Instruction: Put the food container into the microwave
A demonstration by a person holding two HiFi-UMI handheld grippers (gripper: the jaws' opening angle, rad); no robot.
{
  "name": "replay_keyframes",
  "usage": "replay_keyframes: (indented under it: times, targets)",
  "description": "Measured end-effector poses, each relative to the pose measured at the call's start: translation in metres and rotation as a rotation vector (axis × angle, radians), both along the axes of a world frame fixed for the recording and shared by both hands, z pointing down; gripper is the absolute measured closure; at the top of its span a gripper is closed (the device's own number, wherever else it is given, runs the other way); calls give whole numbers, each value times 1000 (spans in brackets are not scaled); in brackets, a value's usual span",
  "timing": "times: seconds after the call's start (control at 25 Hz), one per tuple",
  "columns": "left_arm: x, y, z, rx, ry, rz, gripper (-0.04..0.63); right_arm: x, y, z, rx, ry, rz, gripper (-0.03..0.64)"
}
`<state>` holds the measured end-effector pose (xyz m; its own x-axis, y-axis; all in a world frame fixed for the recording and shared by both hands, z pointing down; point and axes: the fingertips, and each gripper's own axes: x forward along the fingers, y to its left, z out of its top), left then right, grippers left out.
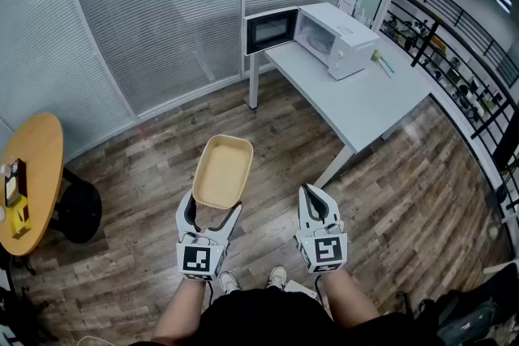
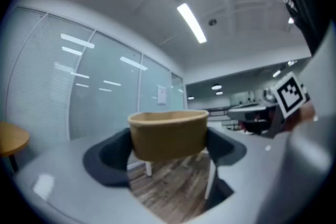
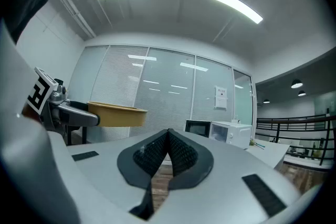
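Container: tan food container [image 1: 222, 171], open-topped and empty, held level above the wood floor [image 1: 389, 198], well apart from the microwave.
Left gripper: left gripper [image 1: 212, 211] has its jaws spread wide and clamped on the container's near end, one against each side wall (in its own view the tub fills the gap between them).
Right gripper: right gripper [image 1: 315, 197] has its jaws pressed together with nothing between them; it is held level beside the left one, clear of the container.
Microwave: white microwave [image 1: 336, 40] stands at the far end of the white table [image 1: 381, 97], door [image 1: 269, 30] swung open.
Elsewhere: round wooden table [image 1: 36, 166] at the left edge of the head view.
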<state>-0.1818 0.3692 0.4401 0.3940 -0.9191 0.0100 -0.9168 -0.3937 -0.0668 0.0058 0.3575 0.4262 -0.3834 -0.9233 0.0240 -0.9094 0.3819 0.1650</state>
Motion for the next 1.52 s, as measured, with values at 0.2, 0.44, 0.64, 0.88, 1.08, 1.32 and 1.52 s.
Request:
replay_keyframes:
  times: [0.2, 0.44, 0.64, 0.88, 1.08, 1.32, 1.52]
  targets:
    - [12, 3, 0, 2, -2, 2, 144, 10, 1, 2, -5, -14, -1, 611]
    - [19, 5, -3, 10, -13, 10, 144, 14, 4, 5, -14, -17, 2, 611]
    - [14, 3, -5, 18, -15, 8, 144, 9, 4, -1, 5, -61, 4, 611]
    - [8, 1, -10, 38, -17, 12, 144, 2, 0, -1, -2, -71, 17, 611]
    - [-9, 0, -8, 40, -23, 16, 144, -18, -1, 2, -10, -57, 23, 611]
    - [-38, -1, -5, 40, -20, 28, 144, -49, -1, 8, -27, -41, 25, 611]
    - [-58, -9, -4, 45, -16, 43, 144, -68, -3, 10, -26, -38, 37, 611]
